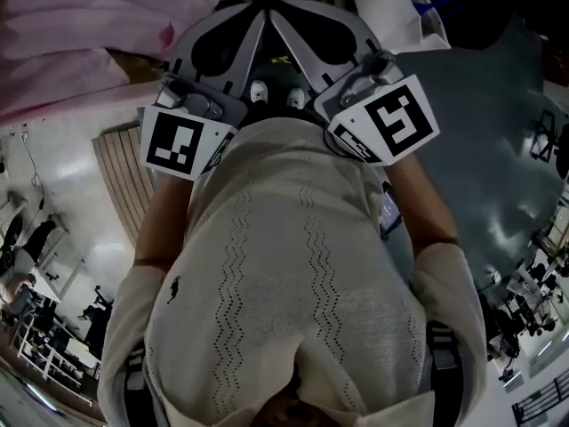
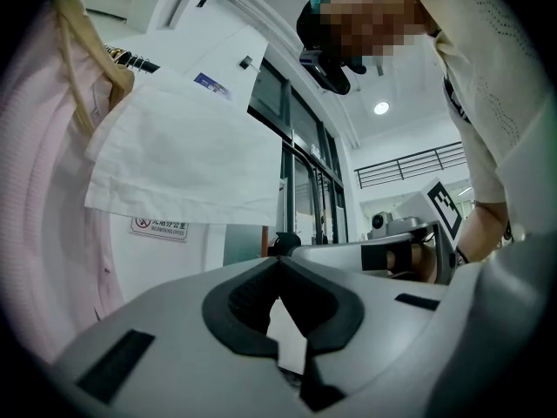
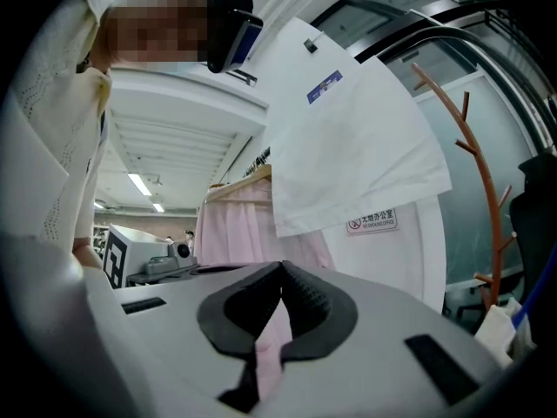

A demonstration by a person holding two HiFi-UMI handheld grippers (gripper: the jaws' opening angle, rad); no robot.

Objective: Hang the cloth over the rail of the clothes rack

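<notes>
A pink garment (image 2: 39, 198) hangs just left of the white cloth (image 2: 187, 151), which is draped up high with its lower edge loose (what carries it cannot be made out). Below the cloth and not touching it, the left gripper (image 2: 278, 266) has its jaws closed tip to tip with nothing between them. Only pale wall shows through the gap under the tips. In the head view both grippers are held side by side in front of the person's cream knitted shirt (image 1: 293, 283), the pink garment up to their left and the cloth up to their right. The right gripper (image 3: 280, 268) likewise sits below the cloth, its jaws pressed together and empty, with pink fabric showing behind the gap. Right of the cloth stands a brown branched coat stand (image 3: 493, 207).
</notes>
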